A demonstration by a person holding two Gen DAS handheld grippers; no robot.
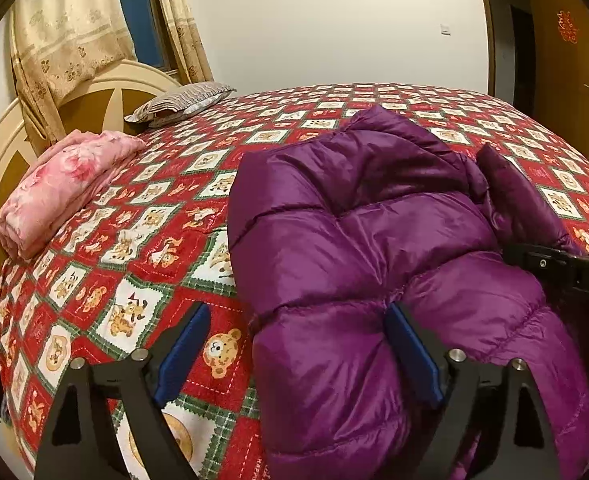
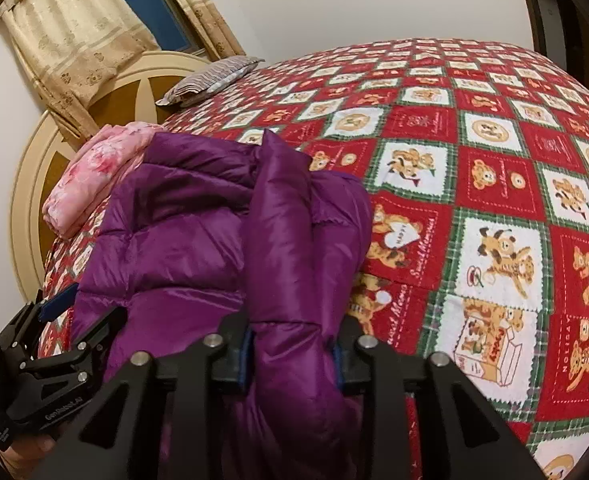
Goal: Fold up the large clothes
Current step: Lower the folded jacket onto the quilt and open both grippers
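The purple down jacket (image 1: 374,248) lay bunched on the near part of the bed, on the red bear-print quilt (image 1: 142,240), well apart from the folded pink blanket (image 1: 62,196) up by the headboard. My left gripper (image 1: 294,356) stood spread wide, one blue pad over the bare quilt and the other resting against the jacket's puffed edge, gripping nothing. My right gripper (image 2: 292,354) was clamped on a thick fold of the jacket (image 2: 294,248), the fabric bulging up between the pads. I judged the jacket light, very soft and springy, with a slick shiny shell that could slide out of a shallow pinch and puff back open once let go. The better hold, I reckoned, was deep on a stitched seam or hem edge, where the filling is thin, rather than on a fat quilted panel.
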